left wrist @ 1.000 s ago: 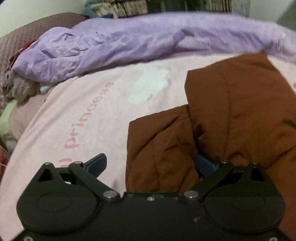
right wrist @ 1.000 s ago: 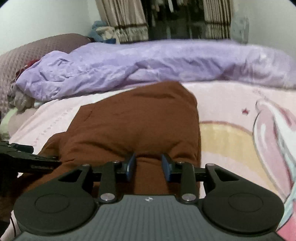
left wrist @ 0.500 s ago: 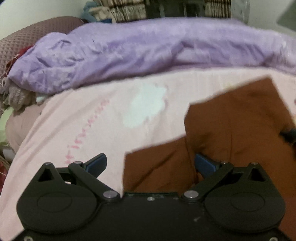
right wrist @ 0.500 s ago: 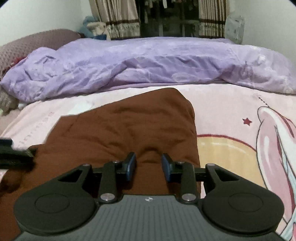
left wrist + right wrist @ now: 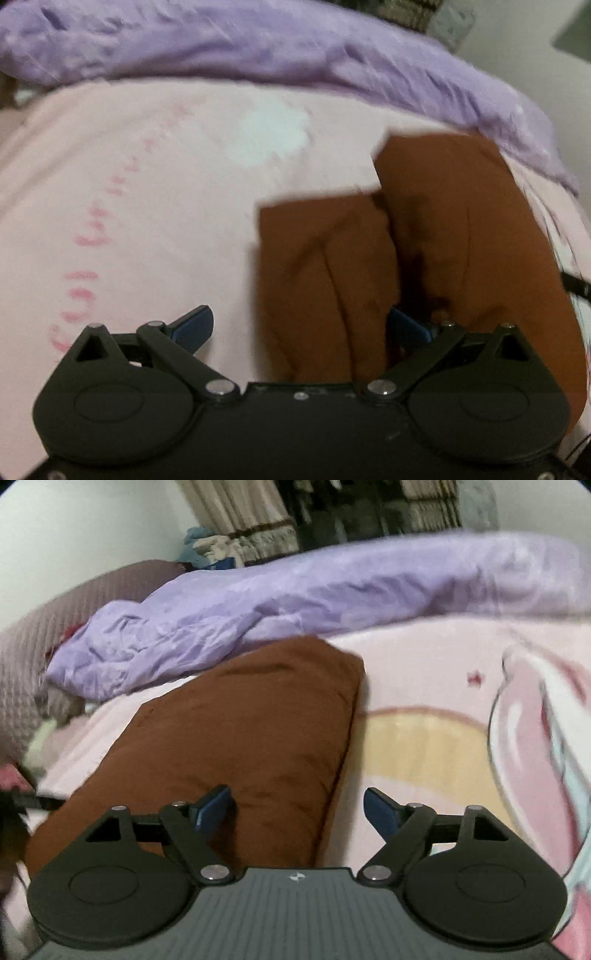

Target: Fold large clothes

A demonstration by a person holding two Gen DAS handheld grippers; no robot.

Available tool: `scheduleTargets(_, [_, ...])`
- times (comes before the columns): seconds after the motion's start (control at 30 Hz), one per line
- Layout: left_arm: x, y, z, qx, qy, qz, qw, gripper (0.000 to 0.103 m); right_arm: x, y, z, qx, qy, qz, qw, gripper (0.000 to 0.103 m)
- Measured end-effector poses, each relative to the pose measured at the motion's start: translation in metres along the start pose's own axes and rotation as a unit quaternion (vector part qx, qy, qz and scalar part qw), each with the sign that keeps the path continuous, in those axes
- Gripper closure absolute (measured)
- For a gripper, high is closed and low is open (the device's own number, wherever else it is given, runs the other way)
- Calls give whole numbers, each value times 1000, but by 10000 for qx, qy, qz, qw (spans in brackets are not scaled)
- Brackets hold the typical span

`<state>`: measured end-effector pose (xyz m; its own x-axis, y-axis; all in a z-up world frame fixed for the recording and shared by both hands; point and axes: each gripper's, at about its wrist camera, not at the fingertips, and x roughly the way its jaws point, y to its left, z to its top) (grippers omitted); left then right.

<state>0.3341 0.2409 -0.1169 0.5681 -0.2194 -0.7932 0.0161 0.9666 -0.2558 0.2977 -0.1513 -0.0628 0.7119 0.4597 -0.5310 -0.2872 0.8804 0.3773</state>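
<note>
Right claw [image 5: 297, 808] opening — brown garment [image 5: 240, 731] loose between its jaws, left claw [image 5: 301, 328] released

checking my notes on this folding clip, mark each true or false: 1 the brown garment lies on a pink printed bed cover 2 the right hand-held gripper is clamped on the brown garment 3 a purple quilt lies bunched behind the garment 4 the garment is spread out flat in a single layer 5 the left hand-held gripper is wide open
1. True. The brown garment lies on the pink printed bed cover.
2. False. The right hand-held gripper is opening; the garment's edge is between its fingers, but the pads do not press it.
3. True. The purple quilt lies bunched along the far side.
4. False. It is folded over, with layers showing in the left wrist view.
5. True. The left hand-held gripper is wide open, brown cloth between its fingers.
</note>
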Motion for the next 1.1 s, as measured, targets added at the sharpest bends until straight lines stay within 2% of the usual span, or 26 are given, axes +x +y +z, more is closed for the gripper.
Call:
scheduleTargets(0.13, [11, 3, -8, -228, 211, -530, 9981, 0, 9, 1, 0, 211, 239, 260, 9992, 0])
scheduleTargets(0.23, [12, 1, -9, -234, 138, -658, 9975, 0, 22, 1, -1, 410, 520, 996, 9928, 0])
scheduleTargets(0.27, [14, -2, -9, -215, 101, -677, 9974, 0, 33, 4, -3, 478, 581, 1100, 9911, 0])
scheduleTargets(0.37, [19, -9, -9, -240, -101, -570, 9980, 2, 47, 14, -5, 462, 434, 750, 9952, 0])
scheduleTargets(0.4, [19, -9, -8, -270, -163, -565, 9979, 11, 46, 15, -3, 514, 417, 721, 9952, 0])
scheduleTargets(0.43, [17, -10, -10, -281, -267, -586, 9975, 25, 44, 15, -2, 525, 411, 715, 9952, 0])
scheduleTargets(0.47, [17, -8, -9, -393, -322, -746, 9959, 49, 41, 14, -2, 512, 383, 708, 9954, 6])
scheduleTargets(0.5, [17, -8, -9, -520, -339, -885, 9941, 59, 37, 14, -2, 447, 320, 675, 9962, 19])
scheduleTargets(0.53, [15, -10, -10, -505, -392, -881, 9941, 63, 33, 16, -2, 351, 268, 651, 9969, 31])
scheduleTargets(0.6, [11, -16, -8, -457, -462, -806, 9946, 73, 24, 19, 1, 201, 177, 626, 9977, 42])
scheduleTargets(0.63, [7, -21, -7, -328, -487, -704, 9958, 74, 21, 20, 3, 120, 155, 630, 9978, 48])
scheduleTargets(0.8, [-16, -40, -2, -64, -684, -431, 9967, 84, 8, 15, 13, 146, 115, 776, 9968, 59])
scheduleTargets(0.97, [-46, -65, 6, 92, -1022, -420, 9938, 85, -12, 7, 19, 60, 70, 793, 9968, 60])
scheduleTargets(1.1, [-50, -96, 15, 301, -1000, -616, 9926, 85, -42, -4, 34, -84, -236, 590, 9979, 62])
